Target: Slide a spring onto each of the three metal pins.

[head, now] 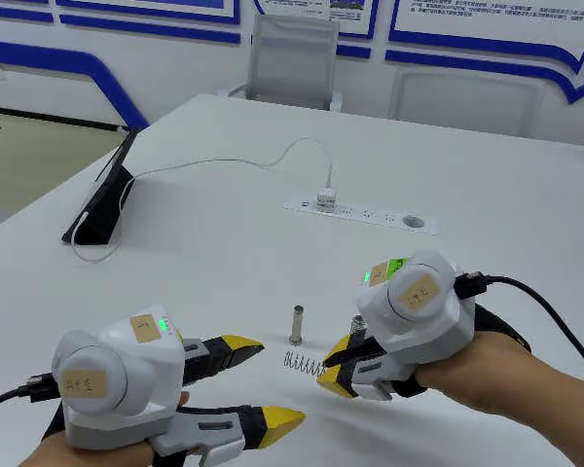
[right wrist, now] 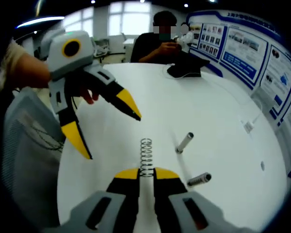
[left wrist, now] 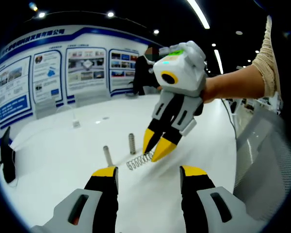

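A loose spring (head: 302, 363) (right wrist: 146, 154) lies on the white table (head: 224, 243), and my right gripper (head: 336, 376) (right wrist: 146, 174) is shut on its near end. In the left gripper view the right gripper (left wrist: 156, 148) pinches that spring (left wrist: 138, 161) from above. A bare metal pin (head: 297, 324) (left wrist: 107, 155) (right wrist: 184, 142) stands just behind the spring. A second pin (head: 357, 326) (left wrist: 132, 143) (right wrist: 199, 179) beside it looks ribbed, as if it carries a spring. My left gripper (head: 263, 384) (left wrist: 149, 171) is open and holds nothing, a short way left of the spring.
A white socket strip (head: 360, 212) with a plugged cable lies mid-table. A dark tablet (head: 102, 199) is propped at the left edge. Grey chairs (head: 292, 58) stand beyond the far edge. A seated person (right wrist: 165, 39) is across the table.
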Motion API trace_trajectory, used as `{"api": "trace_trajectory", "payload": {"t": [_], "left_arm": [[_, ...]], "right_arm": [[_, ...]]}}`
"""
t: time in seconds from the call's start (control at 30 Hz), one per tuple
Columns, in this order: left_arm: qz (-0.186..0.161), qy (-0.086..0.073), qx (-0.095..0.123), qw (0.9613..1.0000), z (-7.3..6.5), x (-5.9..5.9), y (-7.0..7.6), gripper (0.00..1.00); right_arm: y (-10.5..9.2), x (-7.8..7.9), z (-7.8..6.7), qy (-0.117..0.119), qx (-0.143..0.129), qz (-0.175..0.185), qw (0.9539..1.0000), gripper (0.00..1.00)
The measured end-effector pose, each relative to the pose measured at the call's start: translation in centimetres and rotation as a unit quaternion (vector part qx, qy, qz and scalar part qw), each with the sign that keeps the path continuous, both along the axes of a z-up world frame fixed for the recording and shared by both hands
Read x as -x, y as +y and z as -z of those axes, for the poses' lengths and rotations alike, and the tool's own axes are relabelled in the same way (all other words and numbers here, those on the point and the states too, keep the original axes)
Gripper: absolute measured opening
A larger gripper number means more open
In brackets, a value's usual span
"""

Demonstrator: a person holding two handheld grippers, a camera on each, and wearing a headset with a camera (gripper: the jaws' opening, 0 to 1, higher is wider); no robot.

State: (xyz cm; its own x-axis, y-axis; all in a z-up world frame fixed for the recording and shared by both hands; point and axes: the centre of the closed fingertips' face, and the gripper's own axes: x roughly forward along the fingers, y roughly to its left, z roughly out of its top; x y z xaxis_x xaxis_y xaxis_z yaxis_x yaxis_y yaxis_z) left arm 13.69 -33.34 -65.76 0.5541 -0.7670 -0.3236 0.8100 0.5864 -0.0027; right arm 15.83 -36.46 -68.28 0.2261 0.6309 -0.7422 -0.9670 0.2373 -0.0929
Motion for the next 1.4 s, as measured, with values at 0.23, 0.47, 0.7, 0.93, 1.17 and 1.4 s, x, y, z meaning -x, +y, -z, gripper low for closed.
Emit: {"api": "trace_trajectory", "payload": {"t": [0.23,0.47,0.7,0.93,1.17,1.4], "left_arm": [[0.009,-0.003,-0.004,1.0000,0.0,0.3,-0.4,0.50],[0.022,-0.008,-0.007,0.9997,-0.2,0.7,-0.9,0.46],[0.038,-0.014,-0.015,0.9991,-0.1,1.3,-1.3,0.38],[0.049,-0.024,-0.020,0.9983,-0.2,1.6,-1.5,0.28],[0.063,-0.036,-0.027,0.9970,-0.3,1.9,-1.8,0.17],[0.070,-0.037,-0.030,0.9964,-0.1,2.0,-1.9,0.14]], "right_arm": [[-0.1,1.4,-1.0,-0.004,0.004,-0.029,0.9996,0.12],[-0.1,2.9,-1.6,-0.001,0.012,-0.062,0.9980,0.12],[-0.1,3.8,-2.0,0.000,0.019,-0.090,0.9957,0.12],[-0.2,4.4,-2.2,0.001,0.028,-0.109,0.9937,0.12],[-0.2,4.8,-2.2,0.002,0.035,-0.122,0.9919,0.12],[-0.3,5.0,-2.4,0.002,0.038,-0.126,0.9913,0.12]]}}
